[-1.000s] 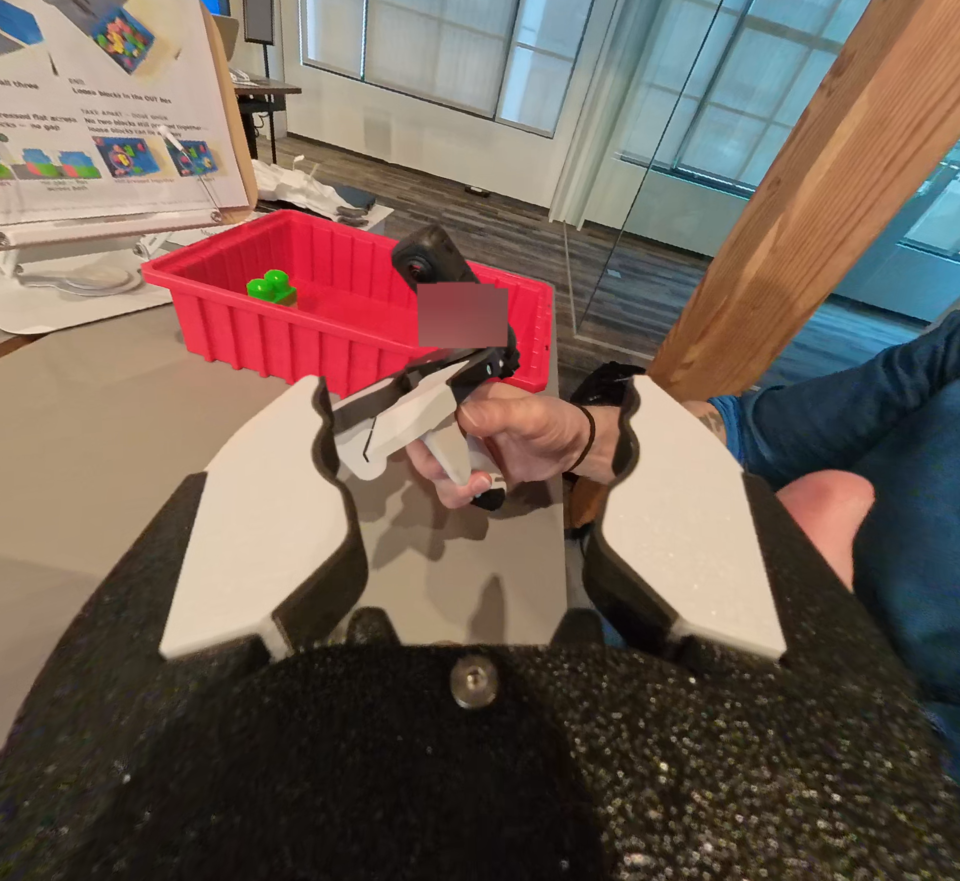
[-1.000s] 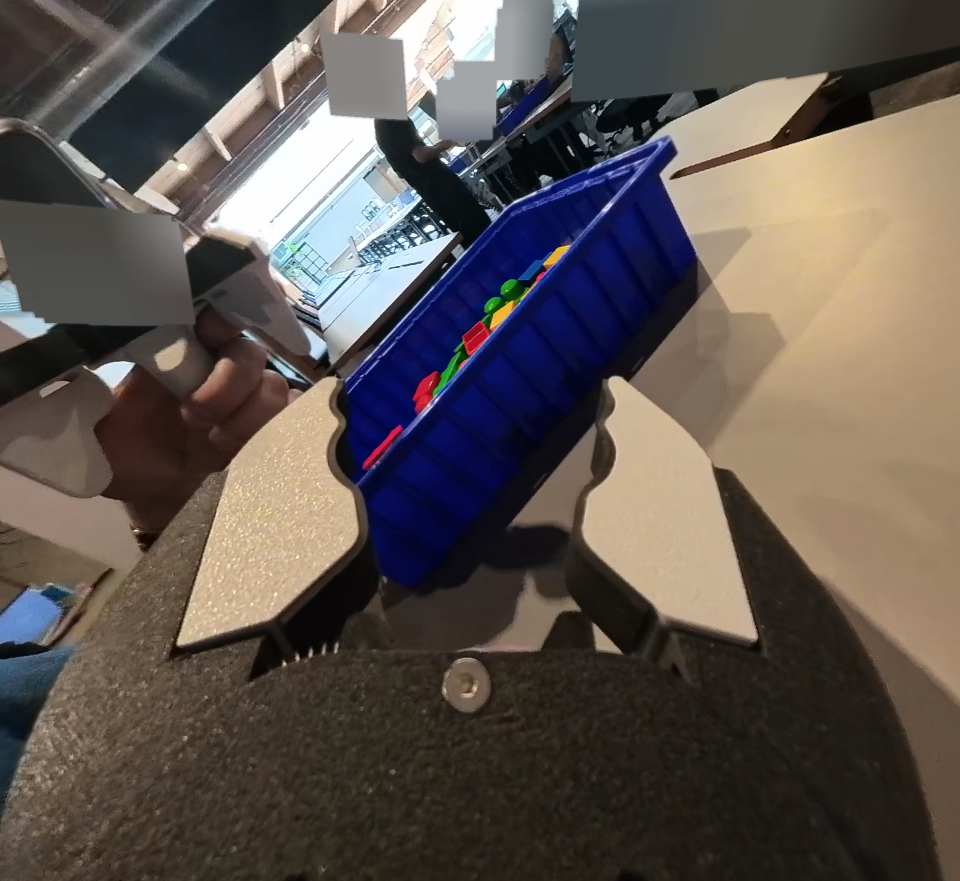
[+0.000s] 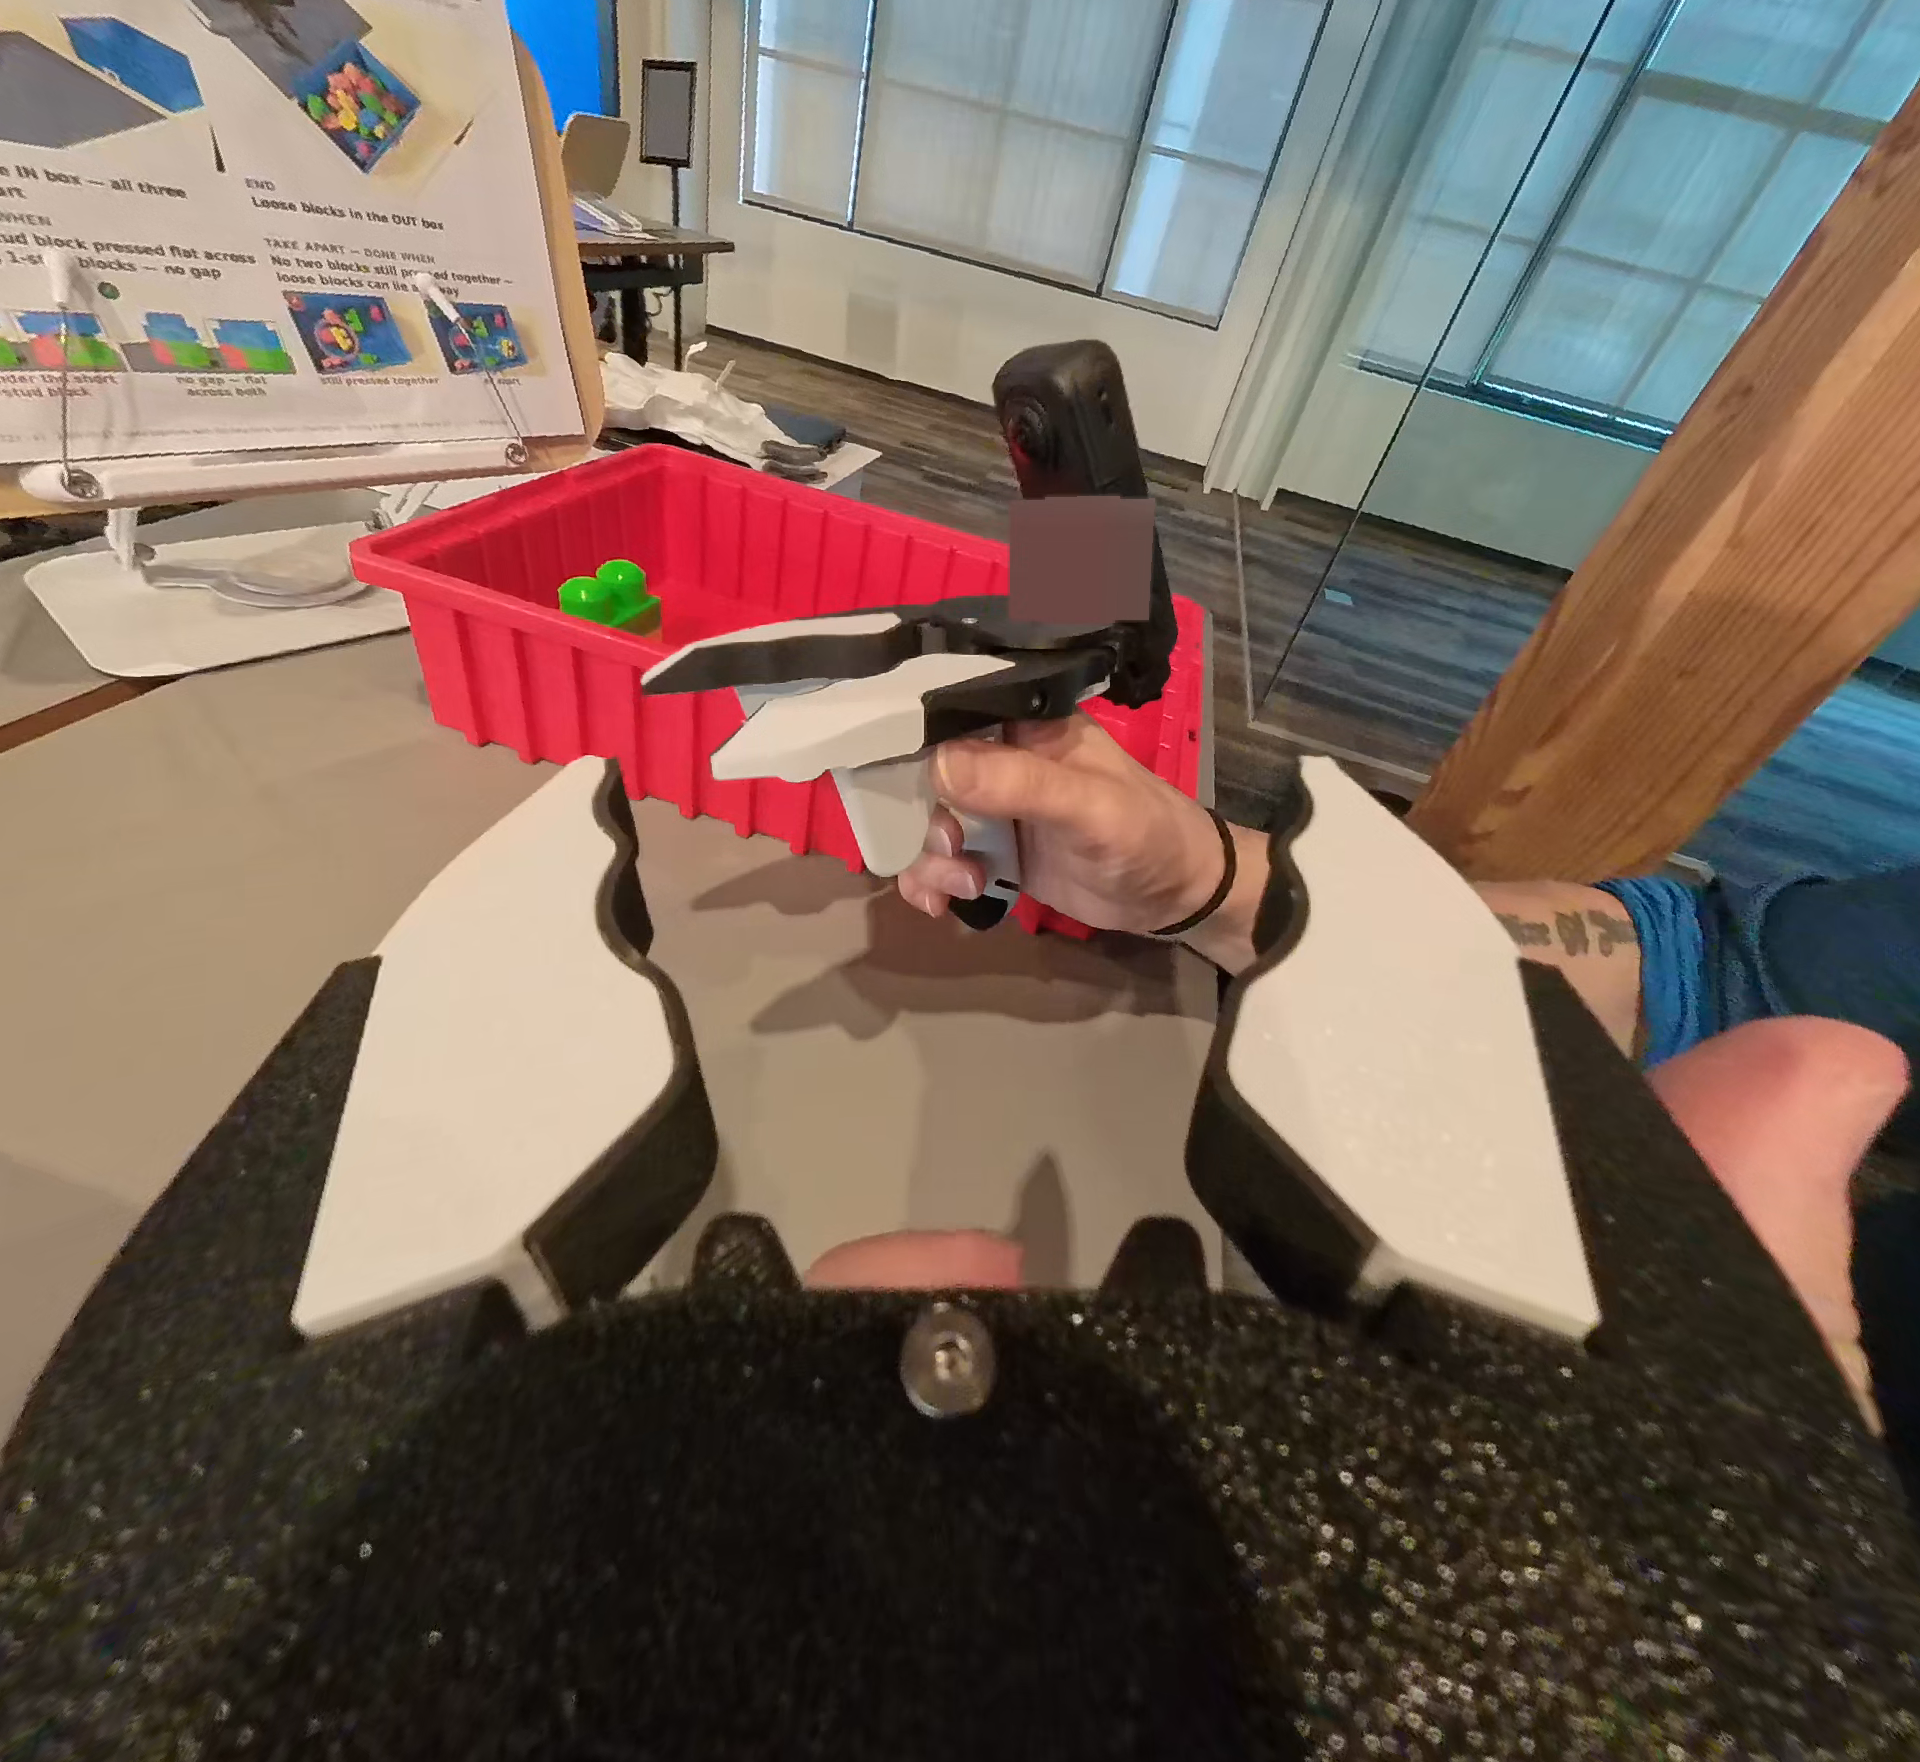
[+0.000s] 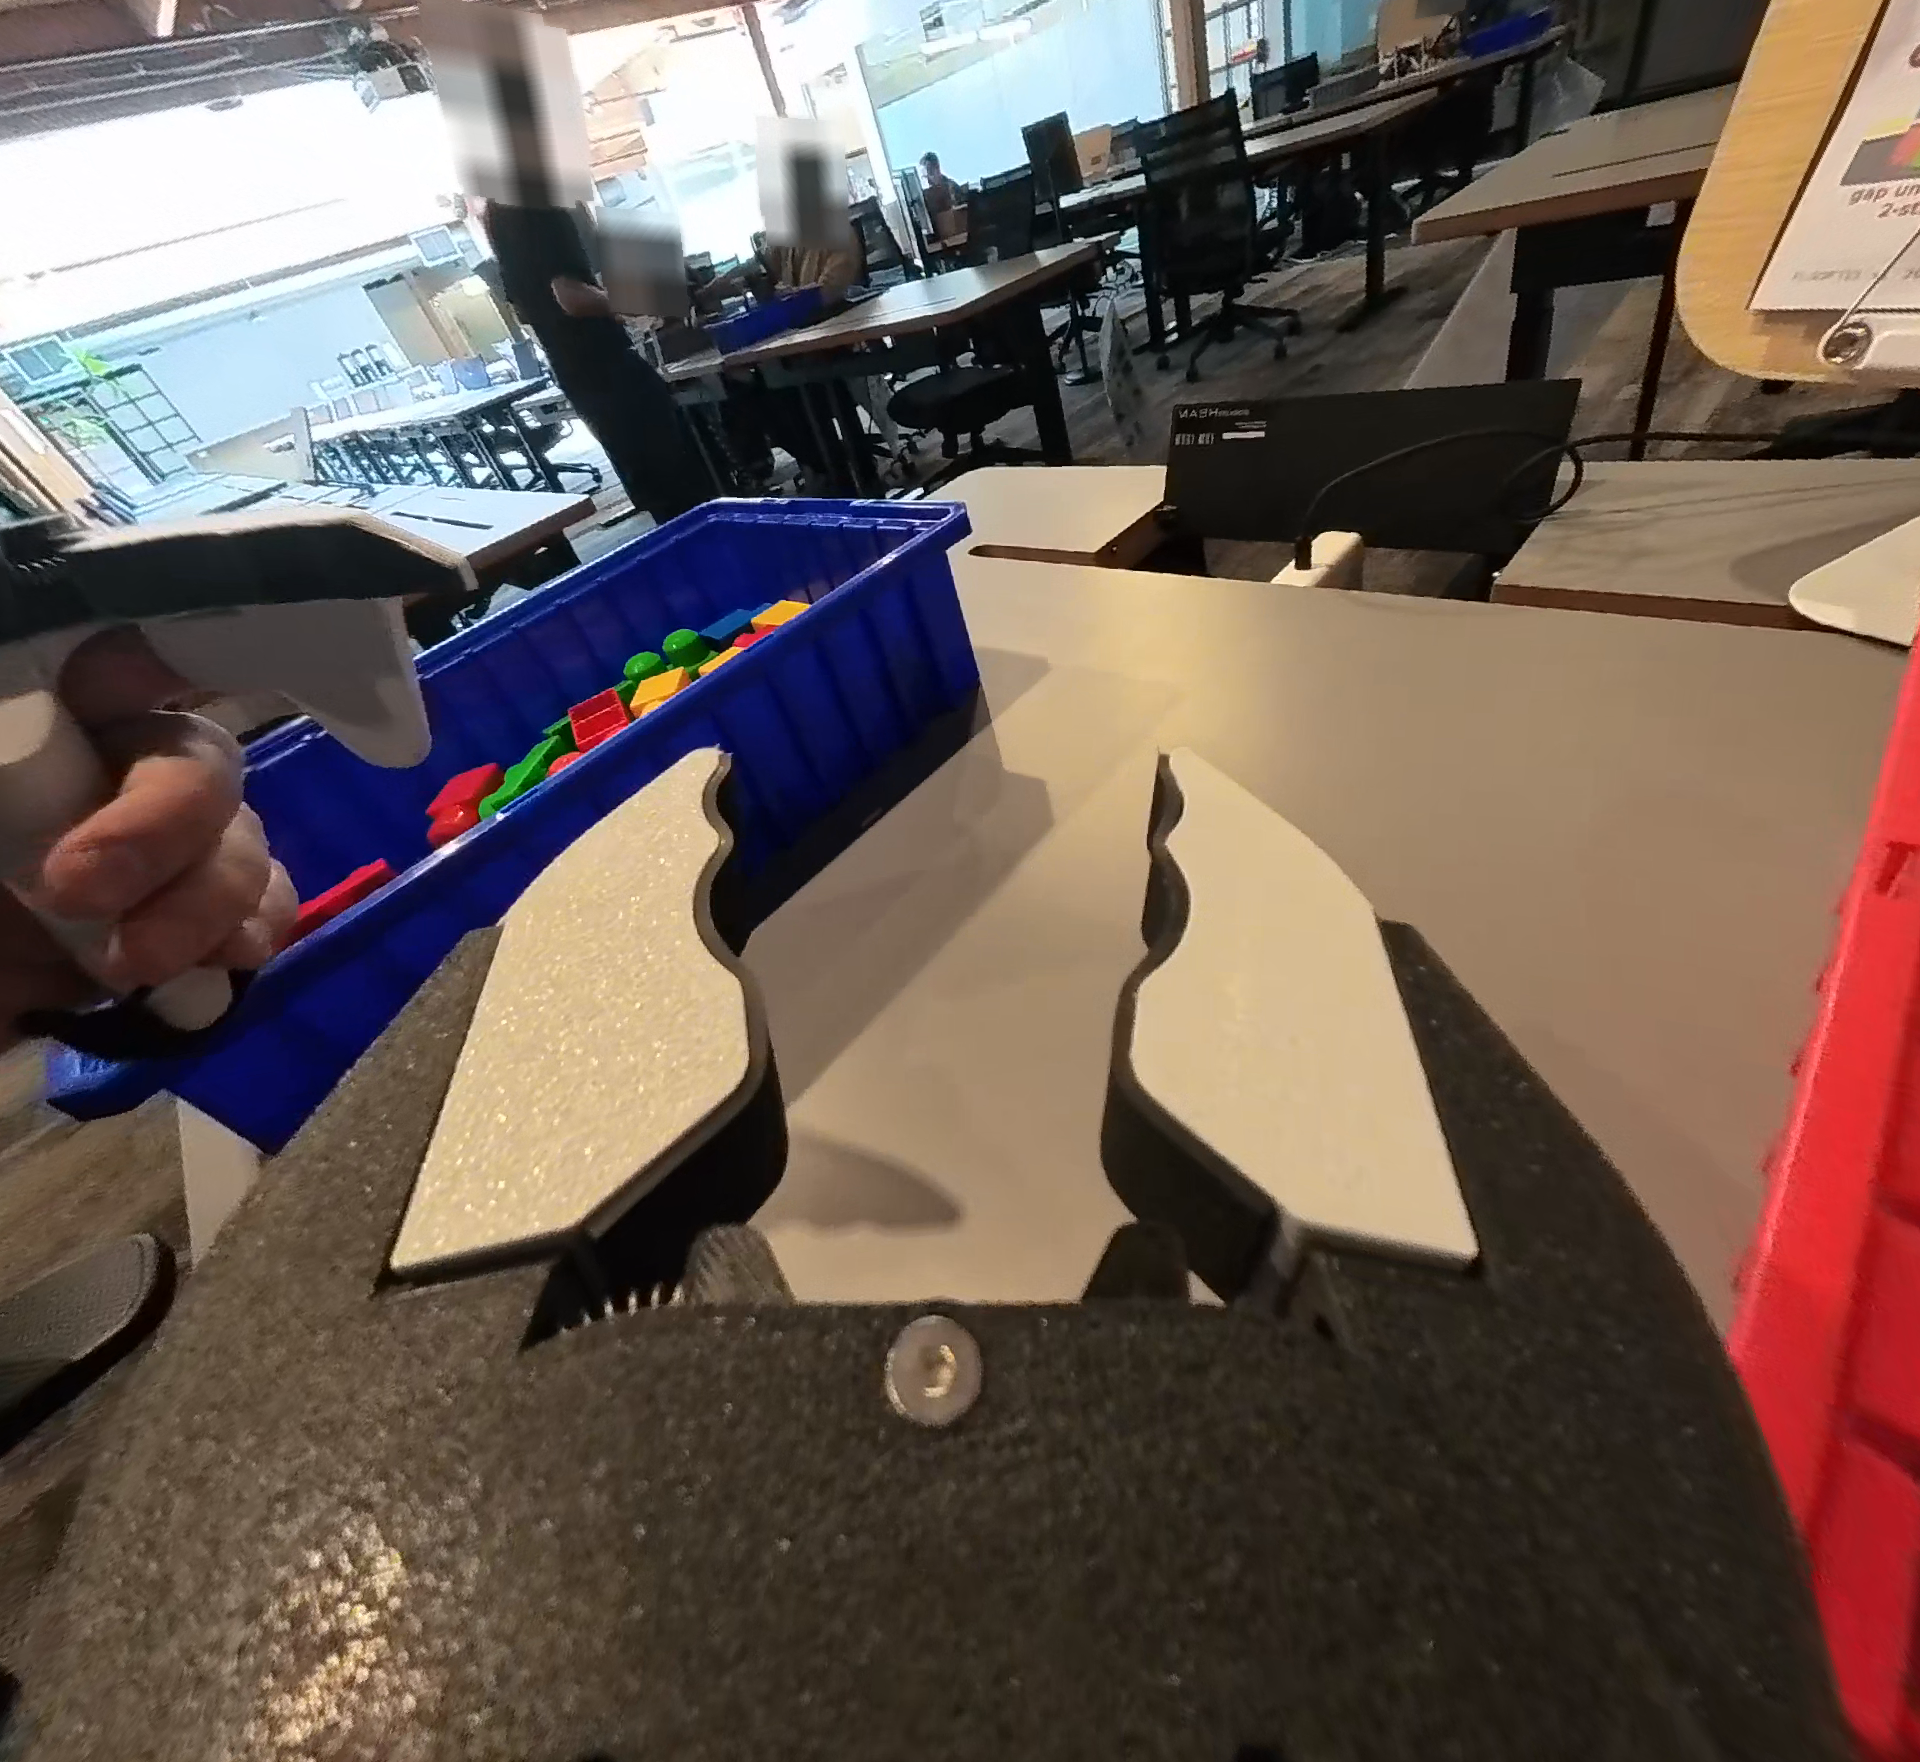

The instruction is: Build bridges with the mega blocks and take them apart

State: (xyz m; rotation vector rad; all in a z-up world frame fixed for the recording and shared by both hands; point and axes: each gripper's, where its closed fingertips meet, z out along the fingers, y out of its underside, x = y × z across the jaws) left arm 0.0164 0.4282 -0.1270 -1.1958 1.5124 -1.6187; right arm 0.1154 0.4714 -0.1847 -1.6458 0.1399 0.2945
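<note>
Both grippers, left gripper (image 3: 951,871) and right gripper (image 4: 940,803), hang over the grey table (image 4: 1455,777) with jaws spread, holding nothing. Loose mega blocks (image 4: 623,715) lie in the blue bin (image 4: 862,673); one green block (image 3: 608,595) sits in the red bin (image 3: 727,517).

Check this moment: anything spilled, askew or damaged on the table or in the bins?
Nothing stands out. The blocks lie loose inside the blue bin, one green block sits in the red bin, and none lie on the table.

Right gripper (image 4: 940,782) (jaws apart) hovers over table (image 4: 1455,777) beside blue bin (image 4: 831,715).
</note>
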